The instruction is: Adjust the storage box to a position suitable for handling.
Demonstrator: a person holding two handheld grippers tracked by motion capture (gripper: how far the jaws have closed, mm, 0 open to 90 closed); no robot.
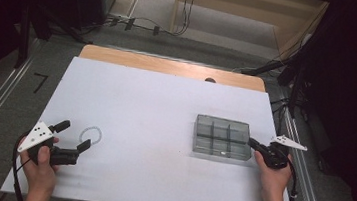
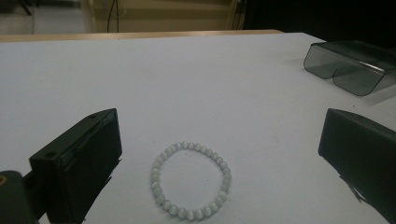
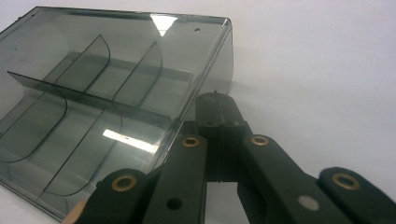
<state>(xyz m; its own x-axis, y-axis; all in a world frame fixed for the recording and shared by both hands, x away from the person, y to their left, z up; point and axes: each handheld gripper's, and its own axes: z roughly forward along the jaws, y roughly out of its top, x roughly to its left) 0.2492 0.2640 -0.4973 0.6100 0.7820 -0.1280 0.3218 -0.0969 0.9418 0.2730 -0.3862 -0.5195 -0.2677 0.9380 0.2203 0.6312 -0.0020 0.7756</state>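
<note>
Left tool [image 1: 73, 135]: jaws spread wide and holding nothing. In the left gripper view one black jaw rises at the lower left and the other at the right edge, with the bracelet lying between and just ahead of them, touching neither.
Left hand [image 1: 41, 164]: grips the tool's body near the front left corner of the worktop; the white three-cornered plate sits on top of the tool.
Right tool [image 1: 251, 144]: jaws drawn together. In the right gripper view the closed tips sit at the near right corner of the box, on or against its wall; whether they pinch the wall or only press on it I cannot tell.
Right hand [image 1: 273, 172]: holds the tool from the front right, beside the box.
Bracelet [image 2: 190, 180]: a ring of small pale beads, lying flat on the worktop near the left front, just in front of the left tool; in the high view it shows as a faint circle [image 1: 90, 134].
Box [image 1: 222, 137]: clear, smoke-tinted plastic, lidless, split by thin walls into six compartments in two rows of three; it stands on the right half of the worktop, well apart from the bracelet. The compartments look bare.
Worktop [image 1: 156, 103]: covered by a white sheet, with a strip of wood showing along its far edge.
Floor behind [image 1: 173, 32]: cables trail beyond the worktop.
</note>
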